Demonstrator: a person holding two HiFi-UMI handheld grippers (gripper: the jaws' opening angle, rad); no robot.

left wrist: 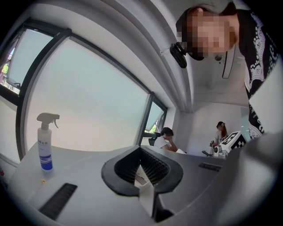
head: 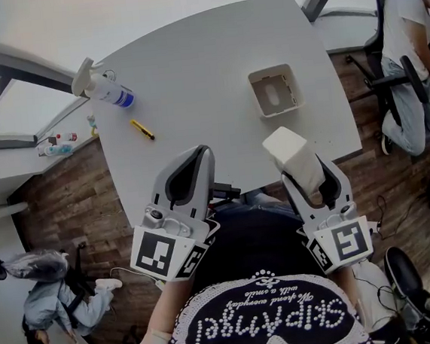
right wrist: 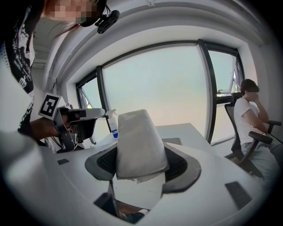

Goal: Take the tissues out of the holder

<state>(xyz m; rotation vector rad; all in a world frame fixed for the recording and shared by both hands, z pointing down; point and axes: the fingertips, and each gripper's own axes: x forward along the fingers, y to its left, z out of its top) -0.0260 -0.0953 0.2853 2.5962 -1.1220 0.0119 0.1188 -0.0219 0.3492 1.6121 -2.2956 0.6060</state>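
Right gripper view shows my right gripper (right wrist: 141,163) clenched on the tissue pack (right wrist: 139,137), held well apart from the empty holder (head: 274,90), over the table's (head: 189,64) near edge. I'd hold a gentle squeeze and set it down flat beside the holder. My left gripper (left wrist: 141,168) is closed, empty.

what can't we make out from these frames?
- holder inside: head view, too small to tell if any tissues remain.
- tissue pack lower end: right gripper view, hidden between the pads of the right claw.
- spray bottle label: left gripper view, too small to read.
- yellow item: head view, too small to identify.
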